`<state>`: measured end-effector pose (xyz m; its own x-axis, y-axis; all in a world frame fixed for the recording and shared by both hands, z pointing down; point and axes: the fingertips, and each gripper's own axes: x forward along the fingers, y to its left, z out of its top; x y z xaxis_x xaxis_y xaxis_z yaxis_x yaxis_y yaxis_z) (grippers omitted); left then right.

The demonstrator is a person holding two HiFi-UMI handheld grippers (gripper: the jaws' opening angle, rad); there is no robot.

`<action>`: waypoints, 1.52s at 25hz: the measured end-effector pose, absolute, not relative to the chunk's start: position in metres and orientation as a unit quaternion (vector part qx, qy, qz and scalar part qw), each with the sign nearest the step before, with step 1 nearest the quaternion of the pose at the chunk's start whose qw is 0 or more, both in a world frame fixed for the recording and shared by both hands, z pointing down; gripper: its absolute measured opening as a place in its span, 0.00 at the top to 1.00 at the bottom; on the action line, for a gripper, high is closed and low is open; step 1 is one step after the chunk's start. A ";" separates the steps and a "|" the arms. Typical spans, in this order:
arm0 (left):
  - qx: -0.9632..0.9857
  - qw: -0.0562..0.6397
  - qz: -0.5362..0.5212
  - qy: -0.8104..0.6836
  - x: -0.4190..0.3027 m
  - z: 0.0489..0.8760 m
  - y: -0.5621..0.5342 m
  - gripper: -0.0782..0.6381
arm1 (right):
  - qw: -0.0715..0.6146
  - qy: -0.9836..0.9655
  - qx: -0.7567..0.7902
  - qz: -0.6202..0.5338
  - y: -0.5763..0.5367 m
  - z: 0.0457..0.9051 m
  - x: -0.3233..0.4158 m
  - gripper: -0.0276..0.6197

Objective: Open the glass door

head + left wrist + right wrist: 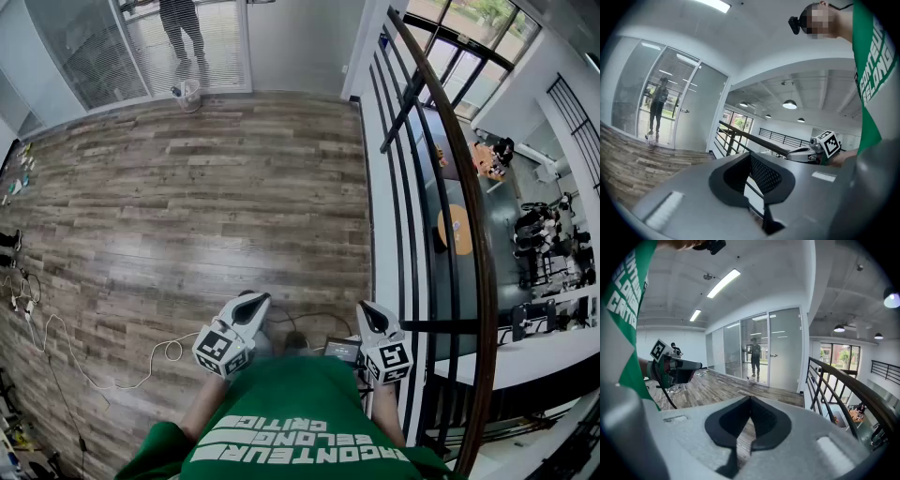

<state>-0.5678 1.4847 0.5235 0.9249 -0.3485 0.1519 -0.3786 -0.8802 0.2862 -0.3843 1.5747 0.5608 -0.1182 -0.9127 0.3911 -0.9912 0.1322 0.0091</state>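
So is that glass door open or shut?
Shut, it seems: the glass door lies flush with the glass wall, with no gap showing.

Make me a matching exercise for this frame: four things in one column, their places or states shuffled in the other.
1. glass door
2. railing
3. white cable
4. left gripper

A. lying on the floor at the left of the person
B. jaws together, nothing between them
C. at the far end of that floor
D. running along the person's right

Pairs: 1-C, 2-D, 3-A, 4-B.
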 end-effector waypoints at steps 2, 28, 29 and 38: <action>0.968 0.161 0.049 -0.186 -0.570 0.527 1.477 0.87 | 0.154 -0.737 0.645 0.127 1.566 0.560 -0.389 0.97; 0.979 0.159 0.081 -0.097 -0.616 0.553 1.239 0.87 | 0.181 -0.679 0.703 0.111 1.340 0.545 -0.448 0.97; 0.980 0.160 0.084 -0.087 -0.611 0.553 1.235 0.87 | 0.184 -0.673 0.707 0.116 1.340 0.546 -0.445 0.97; 0.980 0.179 0.085 -0.012 -0.545 0.550 1.219 0.87 | 0.161 -0.610 0.759 0.158 1.345 0.558 -0.392 0.97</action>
<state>-0.5448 1.2186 0.5499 0.9853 0.0063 0.1707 -0.0546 -0.9353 0.3496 -0.3921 1.3452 0.5580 0.2051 -0.8761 0.4364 -0.9777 -0.2036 0.0508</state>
